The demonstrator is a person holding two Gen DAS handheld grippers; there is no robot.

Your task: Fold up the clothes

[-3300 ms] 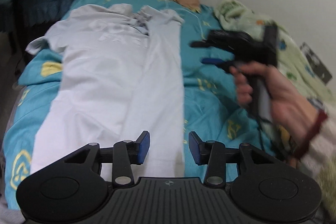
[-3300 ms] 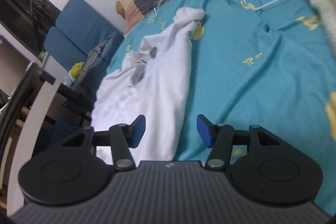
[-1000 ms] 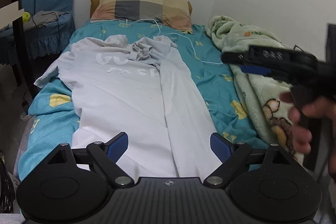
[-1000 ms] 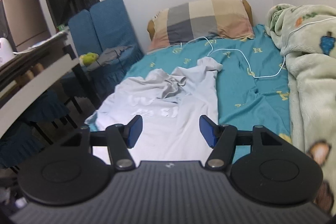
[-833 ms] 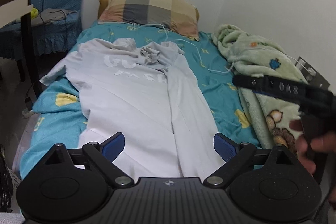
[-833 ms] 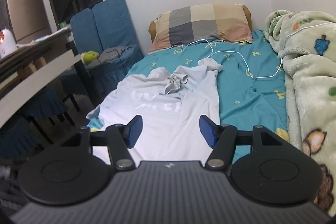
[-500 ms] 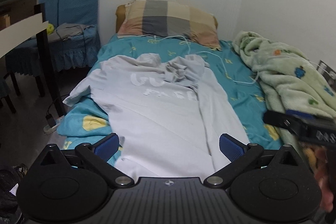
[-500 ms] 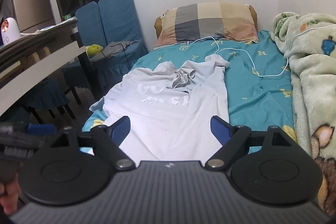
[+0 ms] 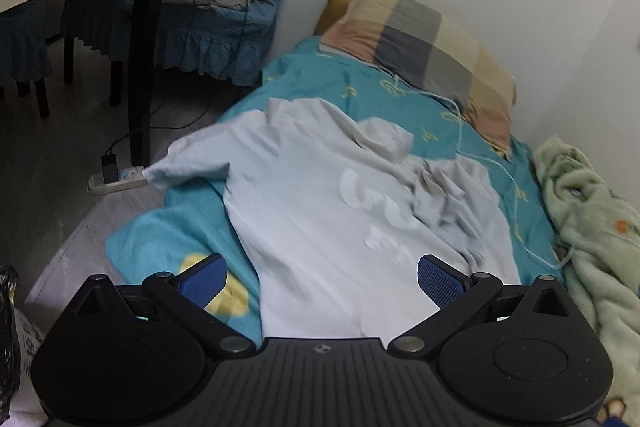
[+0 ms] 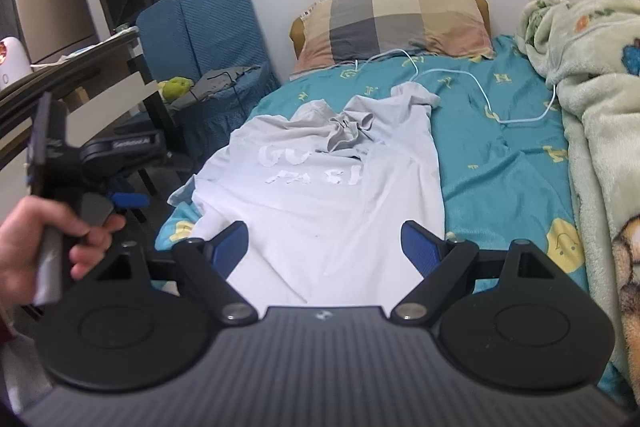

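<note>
Pale shirt (image 10: 320, 195) lies beyond both wide-open, empty tools (image 9: 320, 277) (image 10: 324, 245)

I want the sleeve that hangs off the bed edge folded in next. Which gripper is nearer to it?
Left. The left gripper hovers open on the sleeve's side of the shirt; the right gripper hovers open over the shirt's middle.

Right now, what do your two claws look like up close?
Both look alike. The left claw and the right claw each have two bright blue textured pads on black link arms with silver pivot pins, joined to a black ribbed body with two round discs and a tiny round logo. In the right wrist view, a bare hand grips the left claw's grey handle.
</note>
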